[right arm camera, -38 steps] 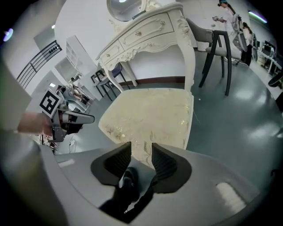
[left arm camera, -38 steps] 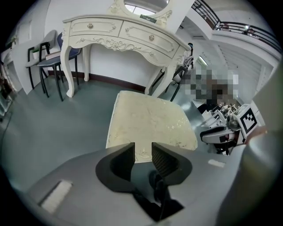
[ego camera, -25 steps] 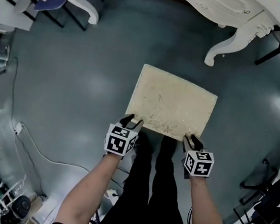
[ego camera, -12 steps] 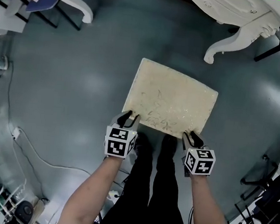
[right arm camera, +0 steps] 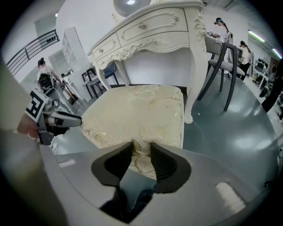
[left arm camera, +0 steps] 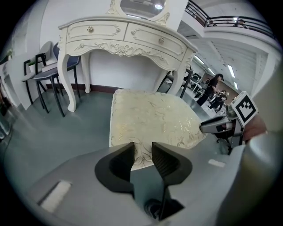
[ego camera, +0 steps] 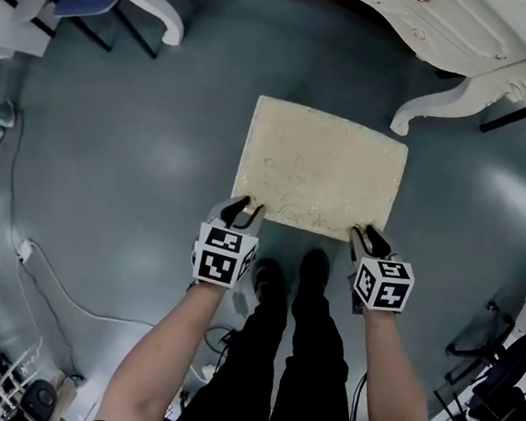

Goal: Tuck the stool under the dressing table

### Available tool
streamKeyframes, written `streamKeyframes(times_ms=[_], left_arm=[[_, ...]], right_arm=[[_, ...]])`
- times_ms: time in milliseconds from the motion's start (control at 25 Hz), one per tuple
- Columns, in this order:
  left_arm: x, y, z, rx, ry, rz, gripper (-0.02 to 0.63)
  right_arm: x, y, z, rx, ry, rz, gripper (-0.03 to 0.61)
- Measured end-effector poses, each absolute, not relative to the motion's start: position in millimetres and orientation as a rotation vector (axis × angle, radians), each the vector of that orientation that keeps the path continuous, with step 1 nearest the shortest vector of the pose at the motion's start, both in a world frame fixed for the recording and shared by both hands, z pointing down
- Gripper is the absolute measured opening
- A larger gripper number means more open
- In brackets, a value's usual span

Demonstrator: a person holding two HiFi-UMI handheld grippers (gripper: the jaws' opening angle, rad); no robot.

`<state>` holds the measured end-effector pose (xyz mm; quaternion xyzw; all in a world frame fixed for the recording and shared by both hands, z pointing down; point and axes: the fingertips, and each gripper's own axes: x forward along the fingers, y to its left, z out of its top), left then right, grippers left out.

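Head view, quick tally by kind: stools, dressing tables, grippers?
stool: 1
dressing table: 1
grippers: 2 (left gripper, right gripper)
total: 4

No text or label seems legible anywhere here

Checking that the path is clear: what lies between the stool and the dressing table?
Only bare grey floor; the head view shows nothing between the stool and the dressing table.

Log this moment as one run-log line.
left gripper: shut on stool near edge | right gripper: shut, same edge | stool: short of dressing table, not yet tucked
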<state>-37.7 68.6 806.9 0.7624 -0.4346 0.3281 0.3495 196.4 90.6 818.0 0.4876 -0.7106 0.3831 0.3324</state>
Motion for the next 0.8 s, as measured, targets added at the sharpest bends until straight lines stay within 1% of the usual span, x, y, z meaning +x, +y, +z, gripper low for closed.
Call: streamKeyframes(times_ms=[320,520,640,800], left_arm=[[-55.6,27.6,807.3,1.928,-1.194,0.889,0.14],[-60.6,-12.2,806.9,1.92,-1.227,0.857,0.137],[-67.1,-34.8,804.0,1.914,-1.253,0.856,0.121],[-69.5,-63.8,802.5,1.905,-1.282,0.85,0.121]], right_arm=[[176.9,43.5,817.4,1.217,-1.928,1.002,0.141],[172.1,16.9,815.9,1.202,-1.971,1.031,0.141],[163.2,2.1,814.3,1.176,-1.97,1.052,0.141],[161.0,-25.4,813.0,1.155,-1.974,1.066,0.141]])
